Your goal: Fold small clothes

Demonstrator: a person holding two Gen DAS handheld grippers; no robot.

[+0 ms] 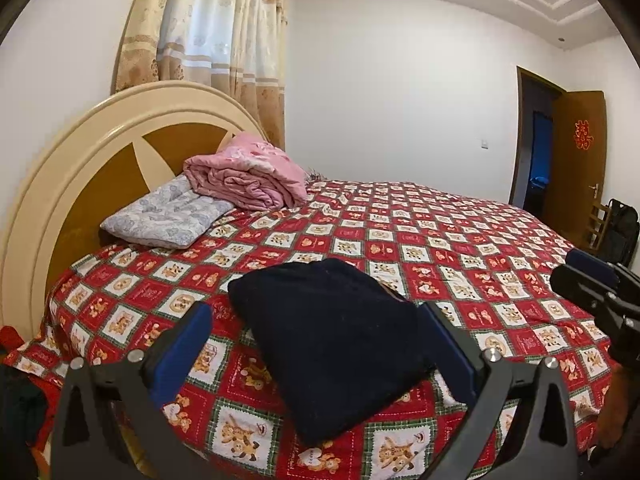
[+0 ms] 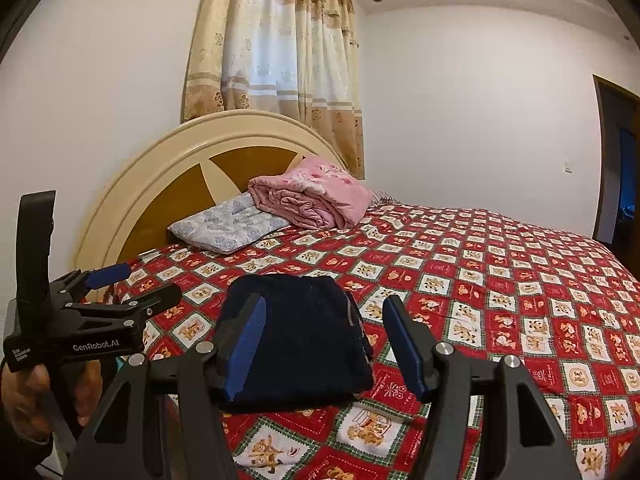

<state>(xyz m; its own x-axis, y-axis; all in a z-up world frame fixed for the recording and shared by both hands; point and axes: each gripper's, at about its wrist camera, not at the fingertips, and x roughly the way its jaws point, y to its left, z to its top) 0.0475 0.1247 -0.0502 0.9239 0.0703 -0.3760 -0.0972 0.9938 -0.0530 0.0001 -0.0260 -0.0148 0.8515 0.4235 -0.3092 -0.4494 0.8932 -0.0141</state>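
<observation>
A dark navy garment (image 1: pixel 336 340) lies folded into a thick rectangle on the red bear-print bedspread (image 1: pixel 460 240), near the bed's front edge. My left gripper (image 1: pixel 316 308) stands wide open just short of it, and its blue pads frame the garment without touching it. In the right wrist view the same garment (image 2: pixel 296 328) shows beyond my right gripper (image 2: pixel 322 304), whose jaws stand apart and hold nothing. Each gripper appears in the other's view: the right gripper (image 1: pixel 570 270) off to the garment's right, the left gripper (image 2: pixel 148 280) off to its left, both clear of the cloth.
A folded pink quilt (image 1: pixel 248 176) and a grey-blue pillow (image 1: pixel 168 216) lie by the round cream headboard (image 1: pixel 80 168). Curtains (image 1: pixel 224 40) hang behind it. An open brown door (image 1: pixel 576 160) and a dark bag (image 1: pixel 620 232) are far right. Red cloth (image 1: pixel 12 340) hangs off the bed's left.
</observation>
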